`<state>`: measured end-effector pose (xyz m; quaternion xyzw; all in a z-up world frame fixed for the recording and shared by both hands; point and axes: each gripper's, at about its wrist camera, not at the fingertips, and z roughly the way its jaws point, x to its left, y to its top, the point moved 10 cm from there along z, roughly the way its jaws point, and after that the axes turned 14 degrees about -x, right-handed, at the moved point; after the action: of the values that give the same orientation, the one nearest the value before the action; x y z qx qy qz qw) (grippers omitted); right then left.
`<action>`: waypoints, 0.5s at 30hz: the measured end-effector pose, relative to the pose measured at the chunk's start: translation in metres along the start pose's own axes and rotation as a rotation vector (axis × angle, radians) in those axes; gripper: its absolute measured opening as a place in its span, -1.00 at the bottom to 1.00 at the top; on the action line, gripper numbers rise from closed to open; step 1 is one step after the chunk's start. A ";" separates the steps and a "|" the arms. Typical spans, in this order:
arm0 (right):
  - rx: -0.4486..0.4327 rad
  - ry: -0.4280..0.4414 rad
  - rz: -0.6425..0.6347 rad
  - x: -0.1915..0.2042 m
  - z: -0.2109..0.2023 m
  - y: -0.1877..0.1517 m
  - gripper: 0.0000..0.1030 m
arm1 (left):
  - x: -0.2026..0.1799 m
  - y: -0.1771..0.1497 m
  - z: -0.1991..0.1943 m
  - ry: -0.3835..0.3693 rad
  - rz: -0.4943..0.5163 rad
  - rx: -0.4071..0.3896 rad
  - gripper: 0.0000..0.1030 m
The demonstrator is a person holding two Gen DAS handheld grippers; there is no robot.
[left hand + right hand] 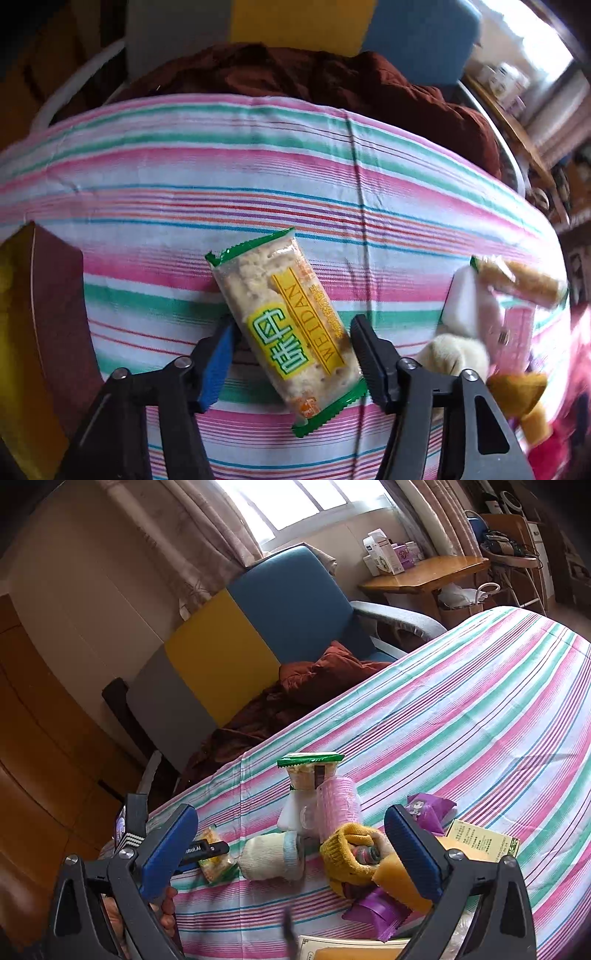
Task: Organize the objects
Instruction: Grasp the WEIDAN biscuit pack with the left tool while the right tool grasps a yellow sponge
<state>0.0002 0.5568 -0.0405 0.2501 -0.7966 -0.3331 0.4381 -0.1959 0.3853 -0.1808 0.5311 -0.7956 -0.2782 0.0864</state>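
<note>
a: left gripper?
b: jaws partly spread, straddling cracker packet; left pad meets its edge, right pad's contact unclear.
a: packet's place?
b: flat on striped cloth, beside brown box.
a: right gripper?
b: wide apart, holding nothing, above the packet's neighbours: white sock, yellow glove.

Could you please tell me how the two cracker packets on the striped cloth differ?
The near cracker packet lies flat between the left tongs; the far cracker packet leans on other items, away from the tongs. The near one shows its printed label; the far one looks blurred. Both have green ends.
</note>
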 end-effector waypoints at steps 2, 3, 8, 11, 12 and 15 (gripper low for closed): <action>0.010 -0.001 -0.004 0.000 0.001 -0.002 1.00 | 0.000 -0.003 -0.004 -0.002 0.030 -0.003 0.15; 0.015 -0.003 -0.007 0.000 0.002 -0.003 1.00 | -0.001 -0.006 -0.007 -0.007 0.044 0.003 0.12; 0.026 -0.016 -0.017 0.000 0.005 -0.006 1.00 | 0.002 -0.006 -0.013 -0.006 0.055 0.037 0.46; 0.034 -0.020 -0.018 -0.001 0.006 -0.008 1.00 | 0.003 0.002 -0.020 0.008 0.054 0.011 0.47; 0.036 -0.021 -0.018 -0.001 0.006 -0.008 1.00 | 0.003 0.002 -0.022 0.008 0.060 0.008 0.47; 0.039 -0.020 -0.021 0.000 0.006 -0.009 1.00 | -0.009 0.000 -0.026 0.012 0.084 -0.004 0.47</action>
<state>-0.0042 0.5531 -0.0498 0.2636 -0.8045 -0.3246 0.4218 -0.1808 0.3838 -0.1583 0.4987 -0.8161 -0.2729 0.1037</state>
